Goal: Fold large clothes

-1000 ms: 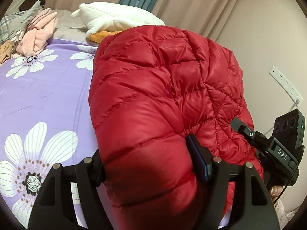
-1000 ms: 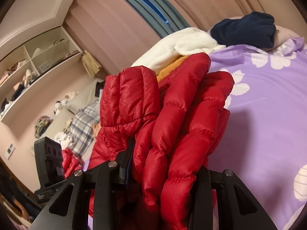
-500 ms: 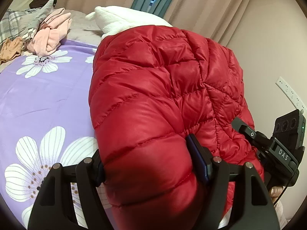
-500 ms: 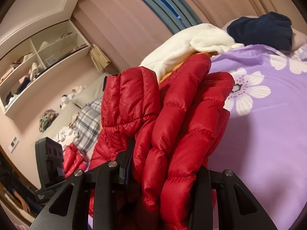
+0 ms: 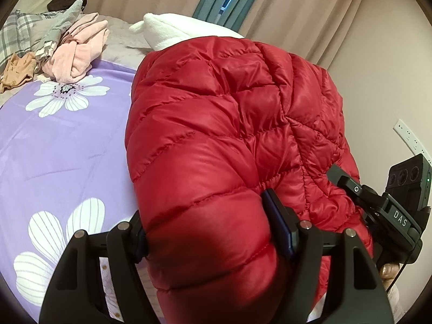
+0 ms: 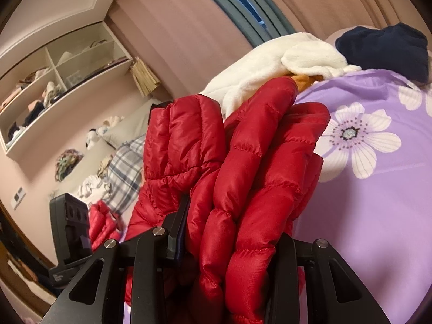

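A red quilted puffer jacket (image 5: 221,124) is held up over the purple flowered bedsheet (image 5: 62,145). My left gripper (image 5: 208,229) is shut on a thick padded fold of the jacket, which bulges between its black fingers. In the right wrist view my right gripper (image 6: 229,232) is shut on several bunched layers of the red jacket (image 6: 243,162). The right gripper's body and camera box (image 5: 399,197) show at the far right of the left wrist view, behind the jacket. The fingertips of both grippers are buried in the fabric.
A white fleece garment (image 5: 175,31) with an orange piece (image 6: 302,79) under it lies at the head of the bed. A navy garment (image 6: 383,48) lies beside it. Pink (image 5: 78,50) and plaid clothes (image 5: 16,35) are piled at the far left. Wall shelves (image 6: 62,81) and curtains (image 5: 297,13) stand beyond.
Both views have panned across the bed with the jacket still gripped: the flowers and clothes piles have slid across the frames. The grips on the jacket look the same.
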Demonstrator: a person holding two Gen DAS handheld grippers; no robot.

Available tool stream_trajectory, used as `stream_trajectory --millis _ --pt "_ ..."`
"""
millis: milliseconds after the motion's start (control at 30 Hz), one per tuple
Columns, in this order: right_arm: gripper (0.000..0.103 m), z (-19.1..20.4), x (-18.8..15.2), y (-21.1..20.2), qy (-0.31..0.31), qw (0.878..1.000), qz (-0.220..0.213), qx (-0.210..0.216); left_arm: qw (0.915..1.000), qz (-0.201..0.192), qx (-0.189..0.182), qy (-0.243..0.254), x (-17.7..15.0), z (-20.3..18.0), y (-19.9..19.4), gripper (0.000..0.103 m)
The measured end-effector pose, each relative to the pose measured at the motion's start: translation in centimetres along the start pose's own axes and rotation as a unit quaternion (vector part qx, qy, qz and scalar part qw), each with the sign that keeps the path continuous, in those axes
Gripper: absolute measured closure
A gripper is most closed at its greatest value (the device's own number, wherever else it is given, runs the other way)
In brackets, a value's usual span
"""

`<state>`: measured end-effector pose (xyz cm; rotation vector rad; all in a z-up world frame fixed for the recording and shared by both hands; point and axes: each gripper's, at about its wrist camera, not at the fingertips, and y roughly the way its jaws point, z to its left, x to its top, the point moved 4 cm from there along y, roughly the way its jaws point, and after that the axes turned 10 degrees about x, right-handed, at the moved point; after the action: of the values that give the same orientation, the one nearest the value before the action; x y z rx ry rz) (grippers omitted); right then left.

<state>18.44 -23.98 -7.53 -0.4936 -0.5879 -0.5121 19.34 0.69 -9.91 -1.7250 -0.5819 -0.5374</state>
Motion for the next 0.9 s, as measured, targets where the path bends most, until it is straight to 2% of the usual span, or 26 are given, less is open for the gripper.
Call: stream_trajectory --millis 900 --pt "0.066 -0.3 0.6 3.6 0.008 1.000 0.002 -0.014 1.0000 0.002 0.002 -0.005 1.2 1.2 2.8 0.031"
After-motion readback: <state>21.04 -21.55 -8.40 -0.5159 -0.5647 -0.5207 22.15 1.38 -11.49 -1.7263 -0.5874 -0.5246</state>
